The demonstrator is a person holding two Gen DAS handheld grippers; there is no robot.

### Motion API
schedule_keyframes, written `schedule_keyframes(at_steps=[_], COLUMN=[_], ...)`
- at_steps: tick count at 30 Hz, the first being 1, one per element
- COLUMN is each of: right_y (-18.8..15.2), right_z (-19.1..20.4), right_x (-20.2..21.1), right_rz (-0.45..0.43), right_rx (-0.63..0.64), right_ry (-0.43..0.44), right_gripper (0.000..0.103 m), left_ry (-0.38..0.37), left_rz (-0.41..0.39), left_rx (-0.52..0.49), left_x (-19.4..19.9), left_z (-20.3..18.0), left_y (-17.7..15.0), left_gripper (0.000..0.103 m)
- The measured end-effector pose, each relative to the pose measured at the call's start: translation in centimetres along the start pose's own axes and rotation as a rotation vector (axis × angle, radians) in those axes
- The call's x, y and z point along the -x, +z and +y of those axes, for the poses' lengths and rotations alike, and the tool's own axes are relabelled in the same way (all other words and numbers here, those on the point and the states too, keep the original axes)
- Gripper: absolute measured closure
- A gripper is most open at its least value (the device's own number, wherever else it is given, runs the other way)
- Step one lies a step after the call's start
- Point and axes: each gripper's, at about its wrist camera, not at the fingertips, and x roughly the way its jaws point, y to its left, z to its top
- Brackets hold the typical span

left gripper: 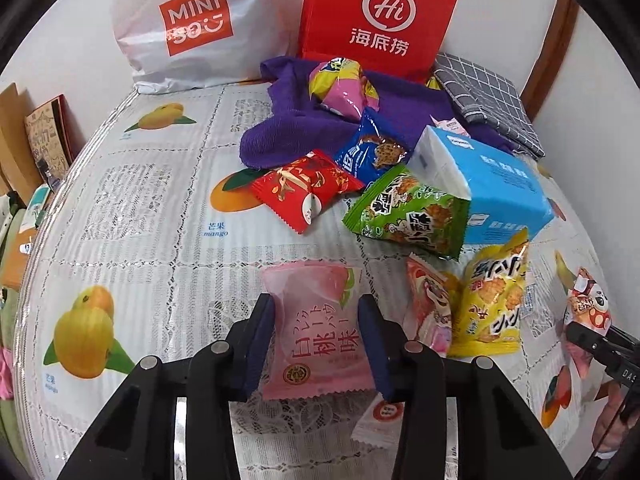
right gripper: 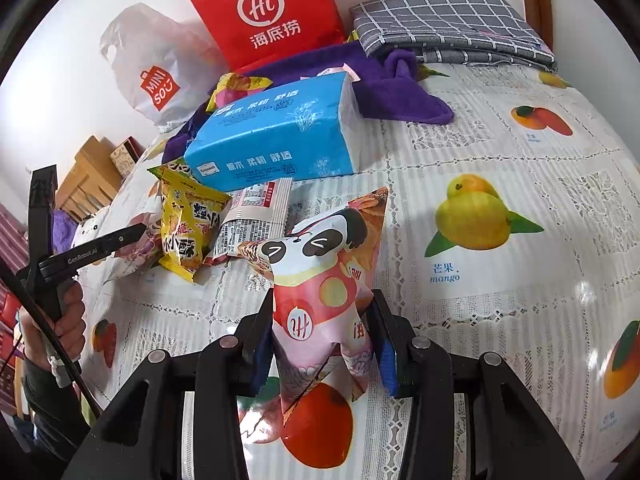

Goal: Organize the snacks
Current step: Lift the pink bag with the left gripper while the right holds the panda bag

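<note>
My left gripper (left gripper: pixel 316 312) is shut on a pink peach snack packet (left gripper: pixel 316 332) held just above the fruit-print tablecloth (left gripper: pixel 140 208). My right gripper (right gripper: pixel 322 312) is shut on a panda-print snack bag (right gripper: pixel 320 280), which also shows at the right edge of the left wrist view (left gripper: pixel 588 300). Loose snacks lie ahead: a red packet (left gripper: pixel 308 188), a green packet (left gripper: pixel 408 216), a blue cookie packet (left gripper: pixel 372 152), a yellow packet (left gripper: pixel 496 300), a pink-red packet (left gripper: pixel 432 304) and a pink-yellow bag (left gripper: pixel 340 84). The yellow packet also shows in the right wrist view (right gripper: pixel 188 224).
A red paper bag (left gripper: pixel 376 16) and a white MINISO bag (left gripper: pixel 188 28) stand against the back wall. A blue tissue pack (left gripper: pixel 492 184), a purple cloth (left gripper: pixel 288 120) and a folded grey checked cloth (left gripper: pixel 488 100) lie among the snacks. A small white packet (left gripper: pixel 380 416) lies under my left gripper.
</note>
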Motion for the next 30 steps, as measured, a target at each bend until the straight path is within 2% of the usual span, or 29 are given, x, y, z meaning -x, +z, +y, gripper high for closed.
schedule_keyframes(at_steps=[15,30], right_y=[1.1,4.4], right_z=[1.1,3.6], right_x=[2.7,4.8], right_rz=[-0.068,-0.148], right_rx=[0.04,0.112], right_ry=[0.015,0.011], right_gripper=[0.06,0.06], left_ry=[-0.015,-0.1], left_rz=[-0.047,-0.066], left_rx=[-0.023,-0.057], left_x=[3.5,5.0], left_z=[-1.8,-6.1], left_y=[0.3,1.5], left_gripper=[0.062,0.062])
